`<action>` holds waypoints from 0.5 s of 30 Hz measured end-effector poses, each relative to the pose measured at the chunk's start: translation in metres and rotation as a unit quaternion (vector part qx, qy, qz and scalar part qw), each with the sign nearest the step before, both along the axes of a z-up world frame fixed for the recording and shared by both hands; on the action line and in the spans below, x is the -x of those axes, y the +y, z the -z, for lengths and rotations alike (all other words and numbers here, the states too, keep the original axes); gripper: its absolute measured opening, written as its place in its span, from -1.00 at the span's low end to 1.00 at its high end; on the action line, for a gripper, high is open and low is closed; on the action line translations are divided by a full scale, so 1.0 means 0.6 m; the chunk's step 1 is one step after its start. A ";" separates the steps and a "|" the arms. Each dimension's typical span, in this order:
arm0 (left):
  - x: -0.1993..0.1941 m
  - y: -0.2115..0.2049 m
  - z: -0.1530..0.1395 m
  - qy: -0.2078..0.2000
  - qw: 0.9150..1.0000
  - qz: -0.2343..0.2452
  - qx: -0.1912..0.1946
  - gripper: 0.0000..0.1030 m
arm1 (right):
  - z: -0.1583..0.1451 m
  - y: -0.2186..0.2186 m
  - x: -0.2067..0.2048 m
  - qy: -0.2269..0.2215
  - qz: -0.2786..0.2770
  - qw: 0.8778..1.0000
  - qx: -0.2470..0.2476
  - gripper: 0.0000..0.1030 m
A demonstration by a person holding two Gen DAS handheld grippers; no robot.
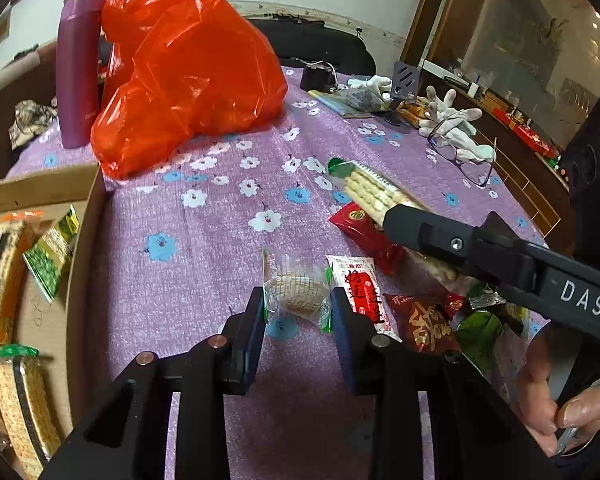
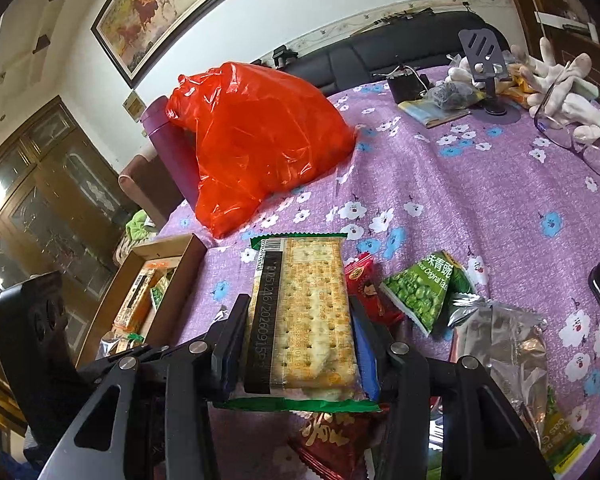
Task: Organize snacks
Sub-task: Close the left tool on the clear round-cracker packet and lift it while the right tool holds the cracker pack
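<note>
Small clear-wrapped cake (image 1: pixel 298 295) w/ green ends sits on the purple floral cloth (image 1: pixel 204 248), right betw. the left gripper (image 1: pixel 298 312) pads; pads appear to press on the wrapper's sides, so it looks grasped, cake not yet lifted off the cloth. Just right of it: a white-and-red sachet (image 1: pixel 360 286), a dark red snack bag (image 1: pixel 428 322) and a red packet (image 1: pixel 366 234).

Right gripper (image 2: pixel 300 336) is clamped on a long cracker pack (image 2: pixel 304 312), green-edged, held above the table, jaws part-open around the pack's width. From the left wrist view the same pack pokes out past the black finger.

Step, as I judge it: both hands loaded, mid pick-and-place, snacks going from the loose pile to the cardboard box (image 1: pixel 82 240) at the table's left edge. Box already has cracker packs (image 1: pixel 0 272) and a green pea packet (image 1: pixel 52 256).

Next move prob. needs: lift cake straight up w/o crushing it (soft wrapper, light grip), carry left over the box wall, set down in a free spot. Cracker pack would go alongside the matching ones.

Further out: big red plastic bag (image 1: pixel 188 76), purple flask (image 1: pixel 78 68) behind it, white gloves (image 1: pixel 452 120), glasses (image 1: pixel 464 160). More pea packets (image 2: pixel 420 288) lie near the right gripper.
</note>
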State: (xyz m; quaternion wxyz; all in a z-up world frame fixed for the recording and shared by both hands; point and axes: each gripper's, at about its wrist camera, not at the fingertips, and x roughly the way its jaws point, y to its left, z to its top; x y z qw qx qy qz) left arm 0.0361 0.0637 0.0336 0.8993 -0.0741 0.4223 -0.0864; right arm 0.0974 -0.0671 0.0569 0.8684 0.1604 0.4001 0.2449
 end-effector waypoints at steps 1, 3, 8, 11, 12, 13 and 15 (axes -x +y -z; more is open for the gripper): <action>0.000 0.000 0.001 0.001 1.000 0.001 0.002 -0.40 | -0.001 -0.001 0.000 -0.001 0.001 1.000 -0.001 -0.01; 0.000 -0.001 0.002 0.002 1.000 0.001 -0.001 -0.40 | -0.001 0.000 0.000 -0.003 0.001 1.000 0.001 -0.01; 0.001 0.003 0.002 0.003 1.000 -0.003 0.001 -0.40 | -0.001 -0.001 0.000 0.000 0.001 1.000 0.000 -0.01; 0.002 0.005 0.002 0.003 1.000 -0.005 0.001 -0.40 | -0.003 -0.001 0.001 -0.003 0.000 1.000 0.000 -0.01; 0.002 0.005 0.002 0.003 1.000 -0.005 0.002 -0.40 | -0.003 0.000 0.001 -0.004 0.000 1.000 0.002 -0.01; 0.002 0.005 0.002 0.003 1.000 -0.005 0.002 -0.40 | -0.004 0.001 0.002 -0.005 0.000 1.000 0.003 -0.01; 0.003 0.007 0.000 0.000 1.000 -0.008 0.001 -0.40 | -0.004 0.001 0.002 -0.005 0.000 1.000 0.002 -0.01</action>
